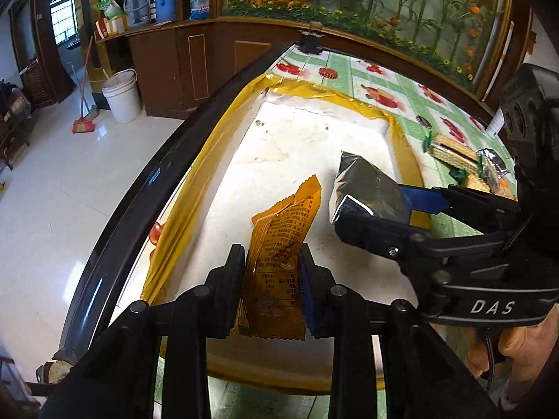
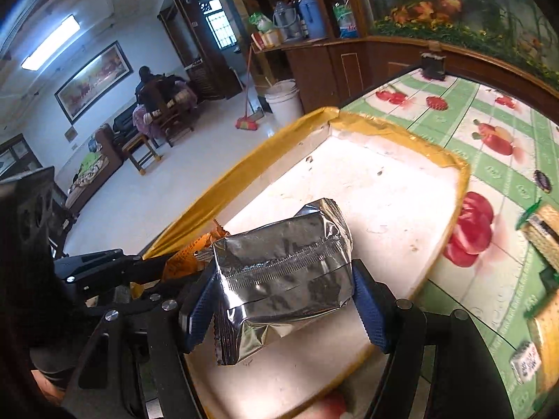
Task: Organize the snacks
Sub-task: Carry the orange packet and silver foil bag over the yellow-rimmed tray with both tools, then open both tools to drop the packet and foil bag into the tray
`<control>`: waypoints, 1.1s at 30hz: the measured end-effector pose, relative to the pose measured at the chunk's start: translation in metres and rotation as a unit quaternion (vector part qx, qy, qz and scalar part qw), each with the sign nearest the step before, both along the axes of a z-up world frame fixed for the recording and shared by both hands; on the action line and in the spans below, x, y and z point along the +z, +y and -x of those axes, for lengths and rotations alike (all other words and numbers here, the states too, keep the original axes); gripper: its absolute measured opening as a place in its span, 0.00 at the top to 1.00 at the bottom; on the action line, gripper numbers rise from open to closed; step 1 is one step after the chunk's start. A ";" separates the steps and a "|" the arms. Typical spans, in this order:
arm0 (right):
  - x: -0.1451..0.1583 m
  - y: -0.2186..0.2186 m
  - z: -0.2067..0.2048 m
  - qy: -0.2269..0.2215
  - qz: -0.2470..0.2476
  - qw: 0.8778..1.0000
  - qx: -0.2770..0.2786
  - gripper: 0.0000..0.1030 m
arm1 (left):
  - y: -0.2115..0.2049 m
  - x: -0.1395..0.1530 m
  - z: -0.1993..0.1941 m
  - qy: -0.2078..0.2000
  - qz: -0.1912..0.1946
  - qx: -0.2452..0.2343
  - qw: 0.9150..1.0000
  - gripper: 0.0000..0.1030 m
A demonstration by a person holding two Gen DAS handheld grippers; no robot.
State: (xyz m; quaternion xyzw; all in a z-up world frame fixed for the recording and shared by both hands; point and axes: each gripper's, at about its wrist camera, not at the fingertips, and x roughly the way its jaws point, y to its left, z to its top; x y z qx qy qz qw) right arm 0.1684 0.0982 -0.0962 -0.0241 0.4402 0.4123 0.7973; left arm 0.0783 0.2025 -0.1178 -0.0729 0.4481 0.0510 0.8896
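Observation:
My left gripper [image 1: 270,272] is shut on an orange snack packet [image 1: 283,244] and holds it upright over a shallow white foam tray [image 1: 297,132] edged with yellow tape. My right gripper [image 2: 279,300] is shut on a silver foil snack bag [image 2: 283,272], also held above the tray. In the left wrist view the right gripper [image 1: 380,209] and its silver bag [image 1: 367,181] show just to the right of the orange packet. In the right wrist view the orange packet [image 2: 188,255] peeks out at the left behind the silver bag.
The tray [image 2: 401,188] lies on a table with a green fruit-print cloth [image 1: 370,70]. Wafer packets [image 1: 454,153] and other snacks lie on the cloth to the right [image 2: 545,230]. A wooden cabinet, a white bucket [image 1: 122,96] and a broom stand beyond the table's left edge.

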 end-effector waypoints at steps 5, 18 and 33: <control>-0.012 0.007 -0.004 0.005 0.008 1.000 0.012 0.26 | 0.002 -0.004 -0.001 0.011 -0.018 0.018 1.000 0.65; 0.017 -0.047 0.003 -0.023 -0.015 0.999 -0.037 0.25 | -0.017 0.028 0.013 -0.026 -0.044 0.016 0.999 0.28; 0.021 -0.202 0.033 -0.032 -0.009 0.984 -0.176 0.23 | -0.103 0.046 0.012 -0.035 -0.019 -0.076 0.996 0.28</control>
